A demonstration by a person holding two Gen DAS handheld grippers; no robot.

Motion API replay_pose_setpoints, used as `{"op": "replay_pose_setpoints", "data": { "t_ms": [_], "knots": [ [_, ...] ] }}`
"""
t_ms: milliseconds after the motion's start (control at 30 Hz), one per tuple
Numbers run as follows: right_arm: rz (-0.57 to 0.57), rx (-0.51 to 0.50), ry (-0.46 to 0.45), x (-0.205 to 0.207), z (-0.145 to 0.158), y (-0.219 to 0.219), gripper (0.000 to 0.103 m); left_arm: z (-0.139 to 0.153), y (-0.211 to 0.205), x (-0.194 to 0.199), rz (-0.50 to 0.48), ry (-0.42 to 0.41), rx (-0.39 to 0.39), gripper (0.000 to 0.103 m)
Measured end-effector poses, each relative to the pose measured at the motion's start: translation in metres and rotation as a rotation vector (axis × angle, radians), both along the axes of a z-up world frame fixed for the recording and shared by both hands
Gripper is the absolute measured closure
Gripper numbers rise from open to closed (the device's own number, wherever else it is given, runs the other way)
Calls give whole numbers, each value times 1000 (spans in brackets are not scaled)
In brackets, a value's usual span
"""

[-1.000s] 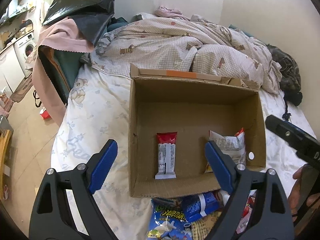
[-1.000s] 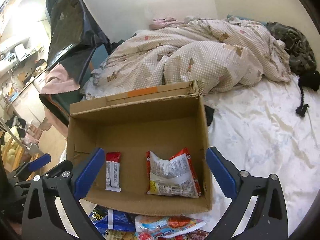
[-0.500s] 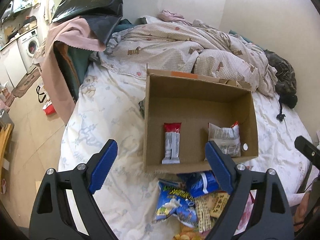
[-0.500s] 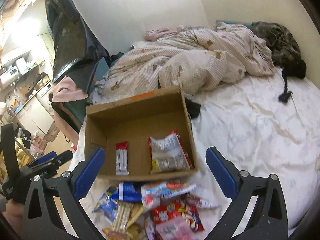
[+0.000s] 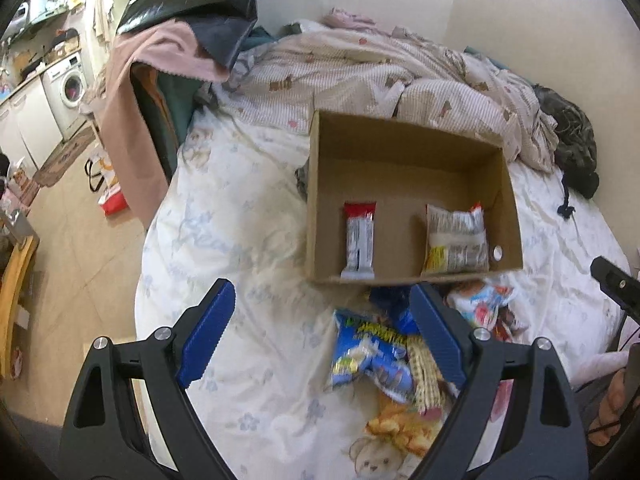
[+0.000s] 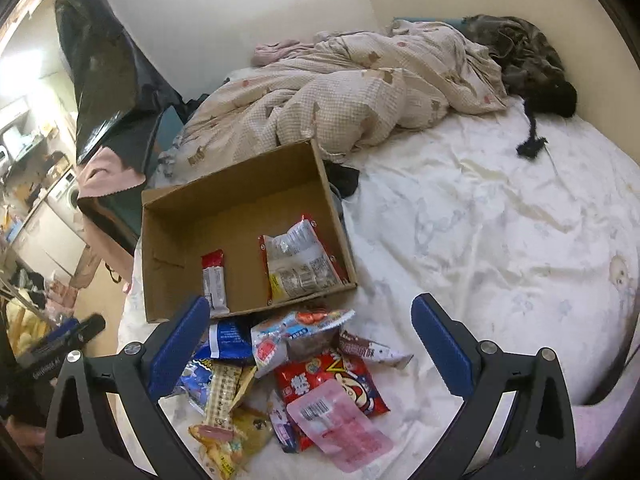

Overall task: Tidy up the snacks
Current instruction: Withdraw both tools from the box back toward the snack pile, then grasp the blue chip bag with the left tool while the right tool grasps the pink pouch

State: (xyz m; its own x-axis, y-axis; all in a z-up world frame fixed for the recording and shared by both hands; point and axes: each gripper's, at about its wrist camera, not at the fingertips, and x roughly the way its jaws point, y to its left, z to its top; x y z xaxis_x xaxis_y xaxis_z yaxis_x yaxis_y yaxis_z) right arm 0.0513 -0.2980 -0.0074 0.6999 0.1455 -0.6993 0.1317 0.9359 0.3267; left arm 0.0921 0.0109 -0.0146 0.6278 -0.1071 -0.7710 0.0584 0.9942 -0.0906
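Cardboard box open on white bed sheet, 2 snacks inside: red-topped bar at left, silver-red packet at right, apart from each other
Loose snack pile on sheet just in front of box near wall
Left gripper jaws wide apart, nothing between, above pile's left edge
Right gripper jaws wide apart, empty, over pile
Rumpled checked duvet behind box
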Motion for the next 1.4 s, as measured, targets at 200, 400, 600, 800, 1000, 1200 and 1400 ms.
{"op": "replay_pose_setpoints", "data": {
  "t_ms": [200, 400, 600, 800, 1000, 1200, 1400],
  "knots": [
    [22, -18, 36, -8, -11, -5, 0, -31, -1, -7, 0, 143, 3, 16],
    [-11, 42, 128, -9, -31, -18, 0, -82, -6, 6, -1, 372, -96, 16],
    [-37, 92, 153, -6, -38, -27, 0, -120, -14, 29, 38, 474, -123, 16],
    [-44, 115, 177, -4, -44, -34, 0, -147, -28, 43, 15, 550, -218, 16],
    [-67, 139, 201, -3, -51, -41, 0, -149, -44, 44, -52, 531, -271, 46],
    [-52, 136, 201, 3, -51, -34, 0, -129, -44, 38, -59, 502, -295, 63],
    [-39, 138, 203, 3, -51, -30, 0, -97, -21, 19, -4, 454, -240, 64]
  ]
}}
